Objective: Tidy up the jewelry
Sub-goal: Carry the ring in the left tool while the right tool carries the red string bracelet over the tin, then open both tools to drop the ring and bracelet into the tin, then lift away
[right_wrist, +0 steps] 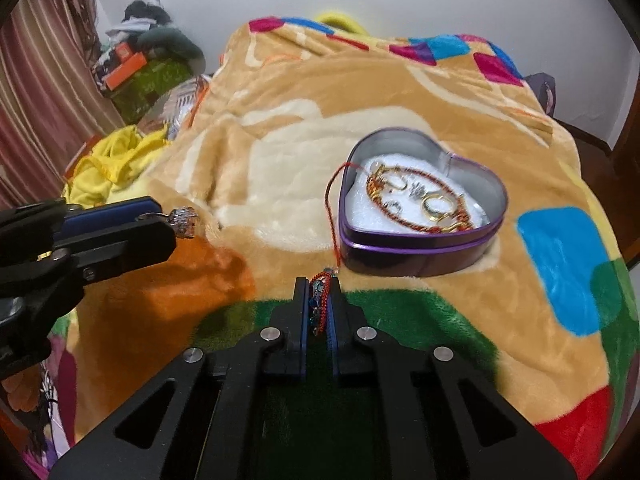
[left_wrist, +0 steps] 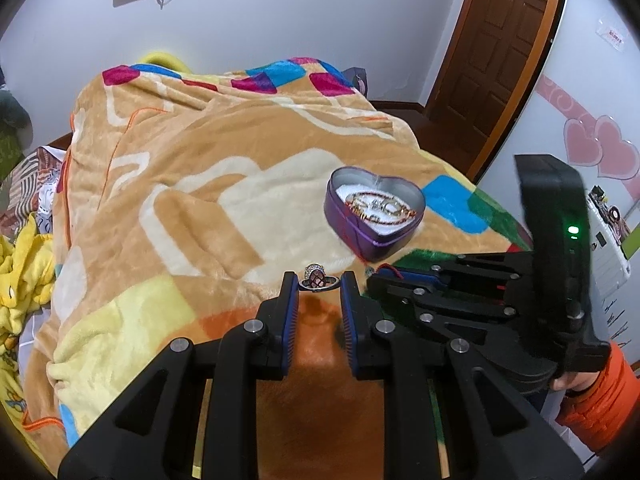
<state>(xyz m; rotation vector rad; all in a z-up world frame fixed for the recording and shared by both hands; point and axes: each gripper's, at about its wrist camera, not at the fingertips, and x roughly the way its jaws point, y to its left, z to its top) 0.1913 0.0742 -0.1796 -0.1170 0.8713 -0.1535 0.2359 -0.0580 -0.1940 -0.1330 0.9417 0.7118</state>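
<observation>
- You are working over a bed covered by a plush tan blanket (left_wrist: 208, 184) with cream shapes and bright blue, magenta, green and red patches.
- Behind it stands a pale wall; a brown wooden door (left_wrist: 508, 40) shows at the right of the left wrist view, and striped curtains (right_wrist: 44, 92) hang at the left of the right wrist view.
- Yellow clothing (right_wrist: 108, 164) lies bunched beside the blanket's left edge.
- A purple heart-shaped tin (right_wrist: 420, 248) sits open on the blanket, holding gold rings and a red cord bracelet on white padding.
- Your left tool (left_wrist: 319, 282) is clamped on a silver ring (left_wrist: 318, 278) with a jewelled top, held just above the blanket, near the tin and to its left.
- Your right tool (right_wrist: 319, 304) is closed on a red beaded bracelet (right_wrist: 320, 300), just in front of the tin.
- A thin red string (right_wrist: 332, 216) runs from that bracelet up over the tin's rim.
</observation>
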